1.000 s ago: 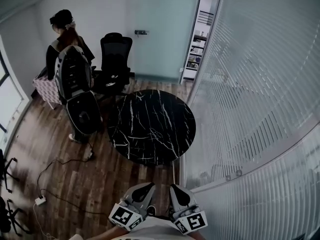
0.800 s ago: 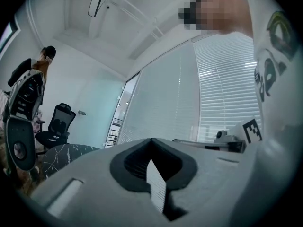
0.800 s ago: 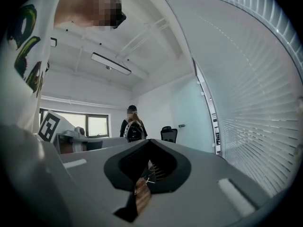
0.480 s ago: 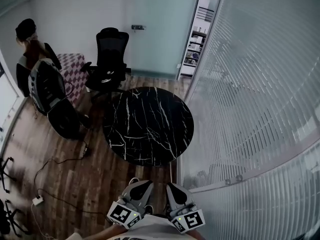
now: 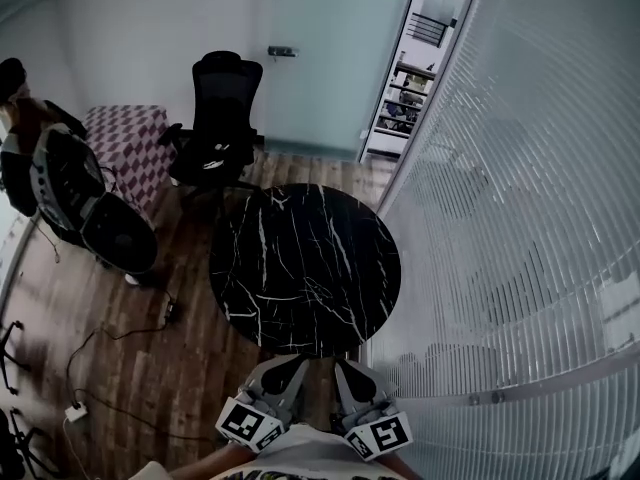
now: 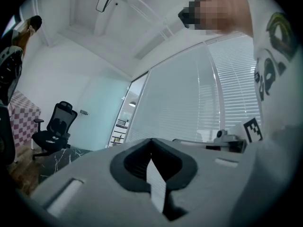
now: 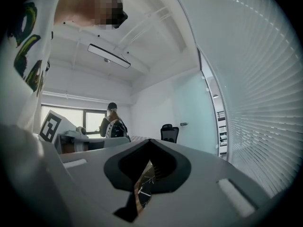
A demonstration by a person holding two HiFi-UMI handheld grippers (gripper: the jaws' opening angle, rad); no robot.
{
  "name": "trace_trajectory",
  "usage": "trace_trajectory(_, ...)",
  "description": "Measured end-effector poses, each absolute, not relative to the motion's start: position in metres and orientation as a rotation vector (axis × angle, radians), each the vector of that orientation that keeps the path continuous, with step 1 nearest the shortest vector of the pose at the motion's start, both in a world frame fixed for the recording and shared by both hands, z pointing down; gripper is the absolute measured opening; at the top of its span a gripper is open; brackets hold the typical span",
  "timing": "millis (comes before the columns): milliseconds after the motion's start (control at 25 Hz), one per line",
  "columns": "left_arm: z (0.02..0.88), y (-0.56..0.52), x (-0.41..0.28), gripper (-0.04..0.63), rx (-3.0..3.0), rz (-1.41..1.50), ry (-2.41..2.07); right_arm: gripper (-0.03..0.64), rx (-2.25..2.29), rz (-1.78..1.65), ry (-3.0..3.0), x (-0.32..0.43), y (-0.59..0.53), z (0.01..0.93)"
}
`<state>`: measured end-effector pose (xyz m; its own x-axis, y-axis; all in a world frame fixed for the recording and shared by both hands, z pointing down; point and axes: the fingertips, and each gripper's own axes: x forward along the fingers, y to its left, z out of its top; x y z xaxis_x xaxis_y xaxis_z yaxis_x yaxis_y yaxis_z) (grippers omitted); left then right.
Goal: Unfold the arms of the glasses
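No glasses show in any view. A round black marble table (image 5: 300, 258) stands just ahead of me, and I see nothing lying on its top. My left gripper (image 5: 288, 370) and right gripper (image 5: 352, 372) are held close to my body at the bottom of the head view, side by side, pointing level toward the table's near edge. Both are shut with nothing between the jaws. In the left gripper view the left gripper (image 6: 152, 148) has its jaws meeting in a closed seam; the right gripper (image 7: 150, 148) looks the same in its own view.
A black office chair (image 5: 222, 108) stands behind the table. A person with a backpack (image 5: 60, 188) is at the far left beside a checked stool (image 5: 125, 143). A glass wall with blinds (image 5: 520, 218) runs along the right. Cables and a power strip (image 5: 75, 408) lie on the wooden floor.
I have moved toward the table with both grippers, so its near edge now lies just ahead of their tips. The person with the backpack has shifted toward the left edge of the view.
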<state>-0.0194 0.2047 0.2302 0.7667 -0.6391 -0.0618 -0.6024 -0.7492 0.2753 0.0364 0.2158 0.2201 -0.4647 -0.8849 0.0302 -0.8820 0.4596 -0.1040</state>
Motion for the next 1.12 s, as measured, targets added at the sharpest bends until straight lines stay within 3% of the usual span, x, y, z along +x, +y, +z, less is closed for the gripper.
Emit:
trace_trajectory(560, 0.215, 0.072, -0.088, 0.003, 2.74, -0.215, -0.964, 0.002, -1.612, -0.148, 2.684, -0.032, 0.083, 0.209)
trace_trajectory(1120, 0.223, 0.041, -0.064, 0.003, 2.759, -0.174, -0.882, 0.002, -1.656, -0.12, 2.667, -0.016, 0.044, 0.214)
